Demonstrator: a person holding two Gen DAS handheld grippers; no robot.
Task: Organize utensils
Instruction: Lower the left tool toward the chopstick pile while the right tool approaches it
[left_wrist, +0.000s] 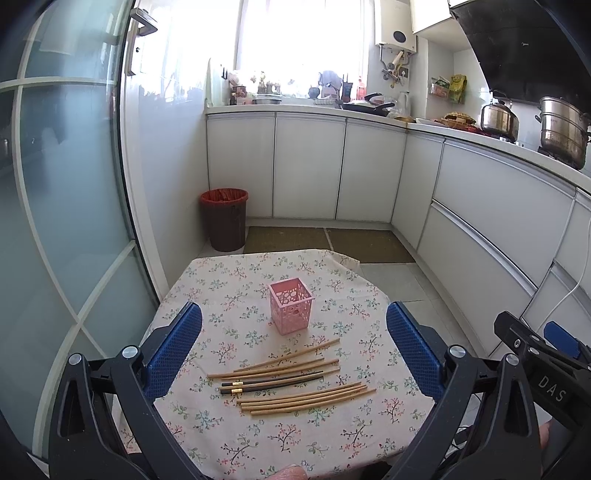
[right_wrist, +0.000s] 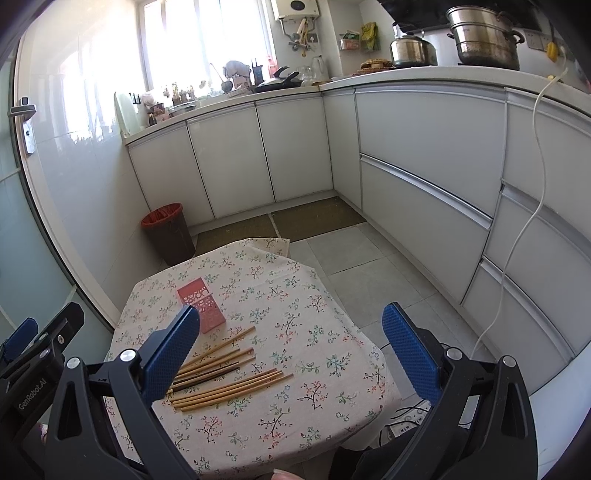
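A: What is seen in the left wrist view?

B: A surface (left_wrist: 258, 435) draped in a floral cloth fills the lower middle of the frame. A pink basket (left_wrist: 290, 307) stands upright near its centre. Below the basket, chopsticks (left_wrist: 291, 376) are laid flat in a loose row: several pale ones, with two dark ones (left_wrist: 271, 384) (gold bands at their left ends) among them. The basket and the chopsticks are near each other but apart.

A: And the left tool?

B: The left tool (left_wrist: 294, 350) is held above the surface with its blue pads wide apart; nothing is gripped. The chopsticks and basket are framed between the pads. At the right edge, part of the right tool (left_wrist: 543, 354) is seen.

A: What is shown from the right wrist?

B: The same surface (right_wrist: 295, 406) is seen lower centre. The basket (right_wrist: 205, 308) sits left of centre, partly hidden by a blue pad, and the chopsticks (right_wrist: 225, 373) lie below it. The right tool (right_wrist: 291, 350) is likewise spread wide and empty. Part of the left tool (right_wrist: 40, 347) is seen at the lower left edge.

A: Anything else?

B: A red-lined bin (left_wrist: 224, 218) is placed on the floor beyond the surface, at the left. White cabinets (left_wrist: 306, 166) run across the upper half, with pots (left_wrist: 561, 129) at the upper right.
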